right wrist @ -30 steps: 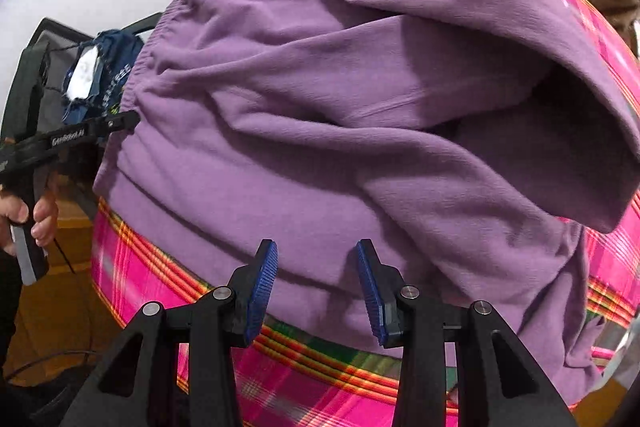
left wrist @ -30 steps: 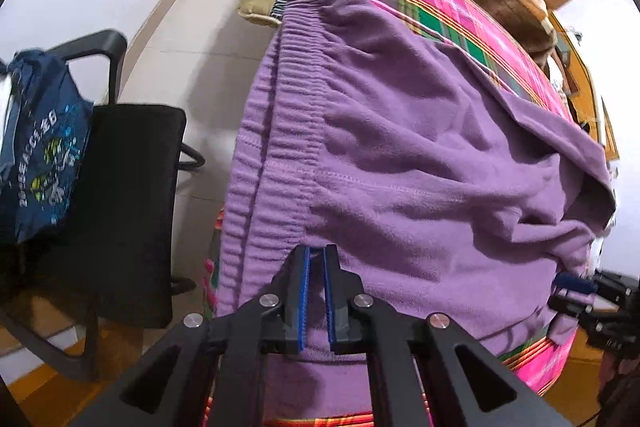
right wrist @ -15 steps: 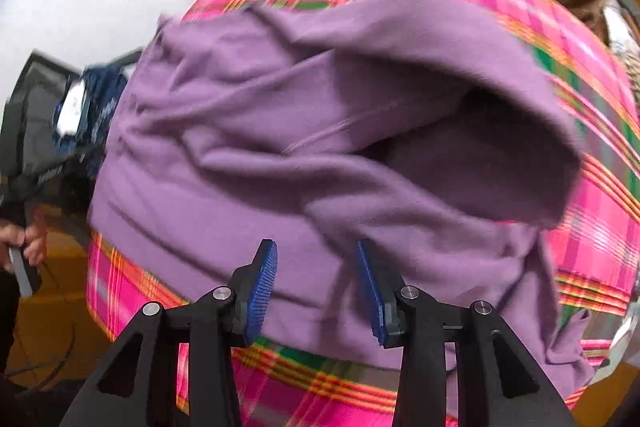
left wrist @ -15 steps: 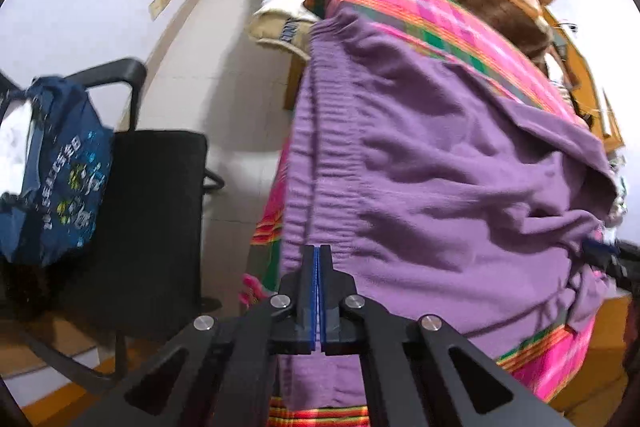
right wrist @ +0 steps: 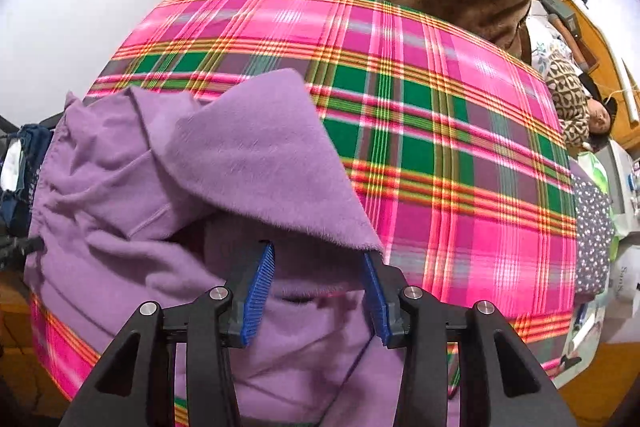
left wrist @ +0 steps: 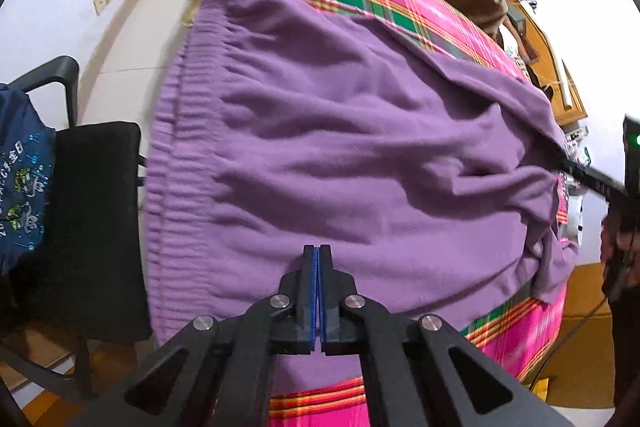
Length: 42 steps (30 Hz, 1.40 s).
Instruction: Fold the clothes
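The left gripper [left wrist: 318, 291], open a second ago, is now shut above the purple trousers [left wrist: 340, 155] on the plaid blanket [right wrist: 420, 131], while the open right gripper [right wrist: 318, 291] has reached a raised flap, suggesting folding

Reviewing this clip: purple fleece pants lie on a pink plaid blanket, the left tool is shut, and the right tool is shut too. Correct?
Not quite. The right tool is open, its blue pads apart under a lifted flap of the purple fleece pants, as the right wrist view shows. The left tool is shut, and the pants do lie on the pink plaid blanket.
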{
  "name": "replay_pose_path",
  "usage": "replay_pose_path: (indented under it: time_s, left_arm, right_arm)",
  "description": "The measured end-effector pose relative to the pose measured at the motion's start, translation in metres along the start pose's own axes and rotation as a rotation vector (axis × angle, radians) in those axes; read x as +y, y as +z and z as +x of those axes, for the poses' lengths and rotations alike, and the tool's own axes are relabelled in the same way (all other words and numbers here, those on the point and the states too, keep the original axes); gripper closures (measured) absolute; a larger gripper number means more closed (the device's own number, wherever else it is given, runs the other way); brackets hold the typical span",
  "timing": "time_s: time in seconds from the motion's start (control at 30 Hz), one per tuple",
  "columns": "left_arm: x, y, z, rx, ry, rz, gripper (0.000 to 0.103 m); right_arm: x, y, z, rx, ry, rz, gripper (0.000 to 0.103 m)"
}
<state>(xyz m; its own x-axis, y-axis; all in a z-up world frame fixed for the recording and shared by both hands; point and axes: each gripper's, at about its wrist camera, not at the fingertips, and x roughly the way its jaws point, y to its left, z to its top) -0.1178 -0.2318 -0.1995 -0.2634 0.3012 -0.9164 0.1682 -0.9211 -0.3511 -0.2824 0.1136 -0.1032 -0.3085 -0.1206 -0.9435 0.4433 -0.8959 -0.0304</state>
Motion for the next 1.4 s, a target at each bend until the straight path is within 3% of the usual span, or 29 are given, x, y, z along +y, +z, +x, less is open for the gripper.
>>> replay_pose_path:
  time_s: [0.1,0.2,0.37,0.67,0.73,0.77,0.8,1.0,1.13,1.23,1.33,1.37,1.4]
  left_arm:
    - [-0.005,-0.004,0.004,0.014,-0.010,0.002,0.103]
    - [-0.007,-0.006,0.006,0.023,-0.017,0.001,0.103]
    - [-0.012,-0.008,0.008,0.029,-0.029,0.001,0.103]
    - [-0.022,-0.012,0.013,0.039,-0.051,0.002,0.103]
    - [-0.022,-0.012,0.014,0.043,-0.053,0.004,0.103]
    - [-0.022,-0.013,0.014,0.044,-0.054,0.004,0.103]
    - [-0.022,-0.013,0.014,0.044,-0.055,0.004,0.103]
    - [-0.024,-0.015,0.015,0.043,-0.058,-0.003,0.103]
    - [-0.021,-0.019,0.014,0.039,-0.058,-0.015,0.103]
    - [-0.018,-0.025,0.013,0.038,-0.055,-0.026,0.103]
    - [-0.017,-0.029,0.010,0.033,-0.055,-0.036,0.103]
    - [-0.017,-0.030,0.009,0.031,-0.056,-0.038,0.103]
    - [-0.018,-0.030,0.009,0.030,-0.058,-0.039,0.103]
  right_arm:
    - [-0.015,0.007,-0.007,-0.040,0.038,0.054,0.058]
    - [-0.020,0.015,-0.004,-0.038,0.011,0.069,0.058]
    - [-0.030,0.018,-0.020,-0.127,-0.025,0.121,0.056]
    - [-0.045,0.004,0.017,0.007,0.077,0.161,0.054]
    - [-0.048,0.006,0.018,0.001,0.104,0.165,0.065]
    - [-0.049,0.008,0.017,-0.004,0.116,0.169,0.093]
    - [-0.051,0.011,0.012,-0.024,0.127,0.172,0.098]
    - [-0.051,0.056,-0.050,-0.196,0.079,0.101,0.098]
    - [-0.047,0.110,-0.075,-0.245,-0.068,-0.012,0.098]
    - [-0.041,0.152,-0.066,-0.257,-0.147,-0.083,0.098]
    - [-0.034,0.177,-0.047,-0.218,-0.216,-0.130,0.082]
    - [-0.030,0.177,-0.044,-0.217,-0.210,-0.137,0.074]
    - [-0.029,0.175,-0.042,-0.217,-0.205,-0.139,0.072]
